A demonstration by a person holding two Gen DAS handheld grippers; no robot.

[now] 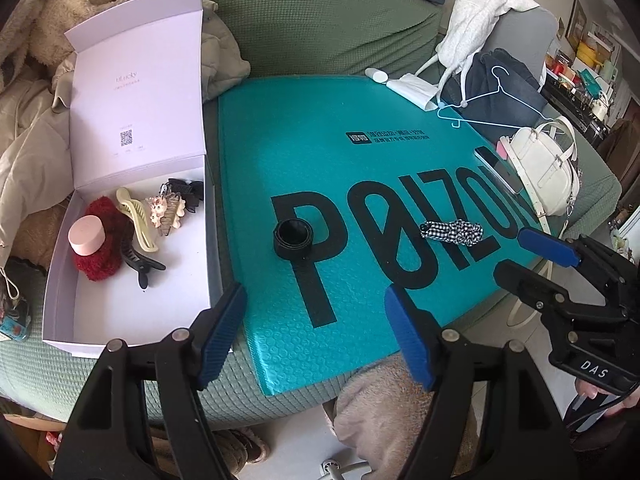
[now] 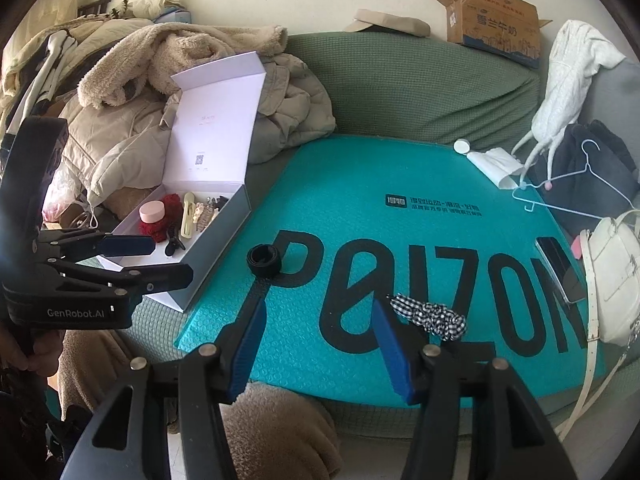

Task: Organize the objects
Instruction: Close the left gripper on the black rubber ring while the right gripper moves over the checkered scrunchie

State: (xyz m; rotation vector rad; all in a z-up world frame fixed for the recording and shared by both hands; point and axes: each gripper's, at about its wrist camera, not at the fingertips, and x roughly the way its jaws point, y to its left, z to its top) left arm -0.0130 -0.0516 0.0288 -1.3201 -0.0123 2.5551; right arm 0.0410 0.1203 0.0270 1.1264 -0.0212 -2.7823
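Note:
An open white box (image 1: pixel 120 320) (image 2: pixel 216 256) sits left of a teal mailer (image 1: pixel 360 160) (image 2: pixel 400 184) on the green sofa. It holds a red scrunchie (image 1: pixel 102 246) with a pink jar (image 1: pixel 86 236) on it, a cream claw clip (image 1: pixel 138 216) and several other clips. A black rolled band (image 1: pixel 293 239) (image 2: pixel 264 261) and a checked scrunchie (image 1: pixel 452 232) (image 2: pixel 430 316) lie on the mailer. My left gripper (image 1: pixel 316 324) (image 2: pixel 132 252) is open and empty near the box's front corner. My right gripper (image 2: pixel 320 340) (image 1: pixel 528 256) is open and empty, close beside the checked scrunchie.
A phone (image 1: pixel 500 170) (image 2: pixel 560 272) and a white handbag (image 1: pixel 548 168) (image 2: pixel 616 280) lie at the mailer's right edge. A blue hanger (image 1: pixel 492 100), white tube (image 2: pixel 490 160) and clothes sit at the back right. Beige coats (image 2: pixel 132 128) pile up behind the box.

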